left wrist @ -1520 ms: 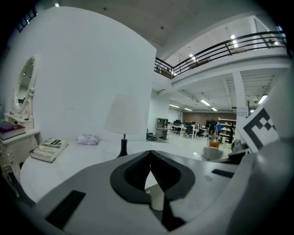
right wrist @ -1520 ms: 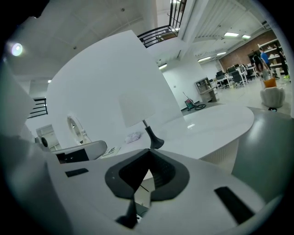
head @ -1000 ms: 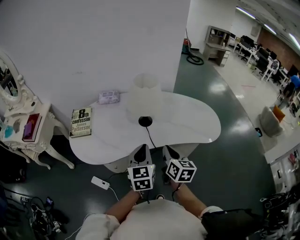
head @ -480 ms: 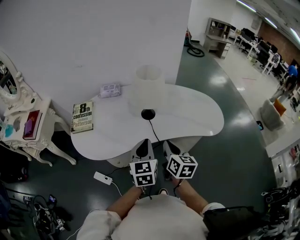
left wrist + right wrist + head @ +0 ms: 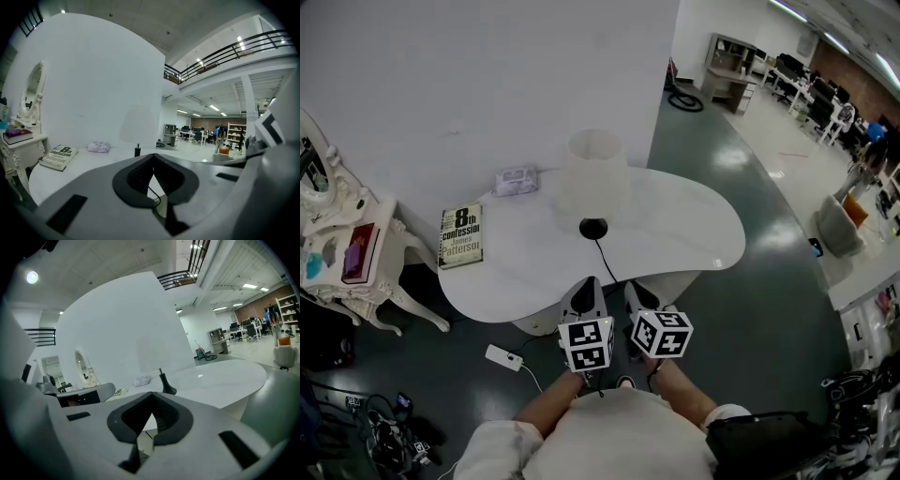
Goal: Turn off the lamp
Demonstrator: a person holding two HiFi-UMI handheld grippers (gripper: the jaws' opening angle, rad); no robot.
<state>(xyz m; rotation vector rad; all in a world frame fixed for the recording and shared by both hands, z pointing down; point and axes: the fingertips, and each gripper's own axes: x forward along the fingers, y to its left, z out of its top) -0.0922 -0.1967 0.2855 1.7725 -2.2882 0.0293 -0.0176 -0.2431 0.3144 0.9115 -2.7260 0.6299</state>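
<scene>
The lamp [image 5: 595, 174] has a white shade and a black base [image 5: 593, 228], and it stands mid-table on the white table [image 5: 694, 234]. Its black cord [image 5: 605, 265] runs from the base over the table's front edge. Both grippers hang side by side just in front of that edge, pointing at the lamp and apart from it. My left gripper [image 5: 584, 298] is shut with nothing in it, its jaws meeting at the tip [image 5: 153, 155]. My right gripper [image 5: 639, 296] also looks shut and empty [image 5: 151, 393]. The lamp's base [image 5: 166, 386] shows beyond the right jaws.
A book [image 5: 461, 236] lies at the table's left and a white tissue pack [image 5: 516, 180] near the wall. A white power strip [image 5: 502, 357] lies on the floor below the left gripper. An ornate white vanity [image 5: 356, 272] stands at the left. Cables clutter the floor at bottom left.
The head view has shifted slightly; both grippers stay where they were, still closed.
</scene>
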